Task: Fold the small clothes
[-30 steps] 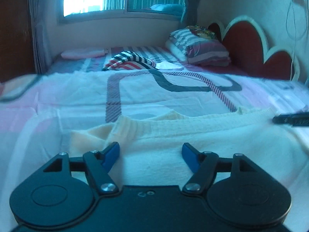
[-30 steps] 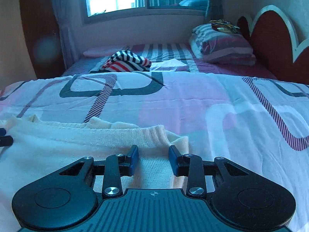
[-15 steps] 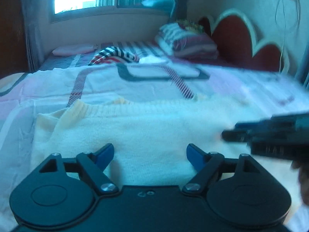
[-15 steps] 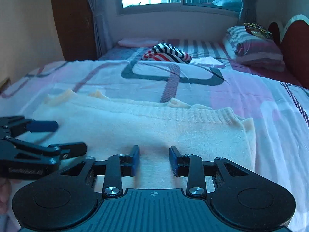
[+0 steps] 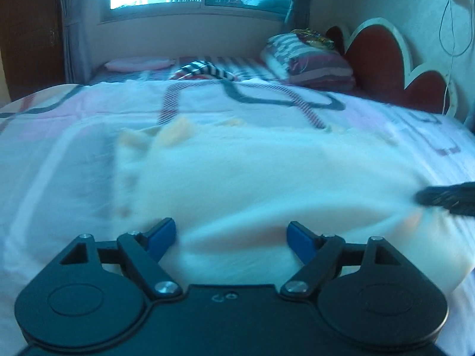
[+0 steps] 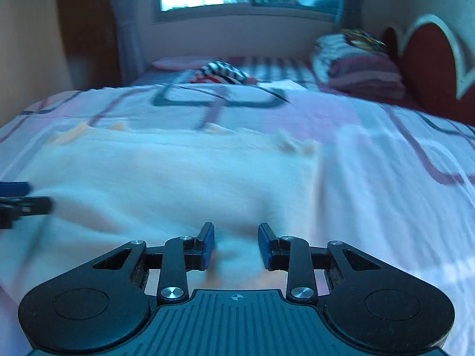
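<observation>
Cream knit garment (image 5: 252, 178) lies flat on the patterned bedspread (image 5: 74, 136), blurred. Left tongs (image 5: 231, 235), jaws lately widened, stand spread above its near edge, gripping nothing. Right tongs (image 6: 236, 244) stand narrowly parted over the near right part, cloth beneath unpinched.
</observation>
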`<move>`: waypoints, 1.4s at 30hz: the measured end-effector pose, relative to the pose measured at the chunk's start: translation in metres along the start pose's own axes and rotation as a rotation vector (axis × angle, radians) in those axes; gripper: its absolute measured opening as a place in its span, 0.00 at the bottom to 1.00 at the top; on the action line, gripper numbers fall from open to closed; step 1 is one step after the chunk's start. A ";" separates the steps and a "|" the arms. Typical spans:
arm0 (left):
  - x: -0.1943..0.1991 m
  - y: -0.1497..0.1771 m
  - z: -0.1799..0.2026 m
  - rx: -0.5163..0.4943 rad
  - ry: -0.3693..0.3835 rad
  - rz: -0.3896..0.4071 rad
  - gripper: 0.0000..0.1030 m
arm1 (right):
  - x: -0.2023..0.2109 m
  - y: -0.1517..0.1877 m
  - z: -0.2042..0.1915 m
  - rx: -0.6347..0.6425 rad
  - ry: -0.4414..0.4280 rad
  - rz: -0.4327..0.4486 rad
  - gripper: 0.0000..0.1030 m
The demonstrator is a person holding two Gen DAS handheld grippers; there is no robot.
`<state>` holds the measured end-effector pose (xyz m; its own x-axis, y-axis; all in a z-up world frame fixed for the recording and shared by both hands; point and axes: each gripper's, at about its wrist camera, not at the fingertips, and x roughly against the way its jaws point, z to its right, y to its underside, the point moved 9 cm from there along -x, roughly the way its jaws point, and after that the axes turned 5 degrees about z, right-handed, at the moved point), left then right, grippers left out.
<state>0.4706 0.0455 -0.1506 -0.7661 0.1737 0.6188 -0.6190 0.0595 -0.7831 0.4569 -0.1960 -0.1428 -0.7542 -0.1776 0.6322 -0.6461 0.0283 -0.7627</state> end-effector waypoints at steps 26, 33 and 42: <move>0.072 0.059 0.012 0.022 -0.045 -0.048 0.81 | 0.084 0.074 -0.013 -0.027 0.036 -0.070 0.30; 0.069 0.059 0.011 0.030 -0.069 -0.062 0.81 | 0.092 0.069 -0.015 -0.034 0.044 -0.060 0.30; 0.069 0.059 0.012 0.024 -0.081 -0.070 0.81 | 0.092 0.073 -0.013 -0.031 0.062 -0.077 0.30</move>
<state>0.3795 0.0495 -0.1532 -0.7316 0.0894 0.6759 -0.6749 0.0449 -0.7365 0.3387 -0.1973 -0.1387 -0.7075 -0.1194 0.6966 -0.7049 0.0475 -0.7078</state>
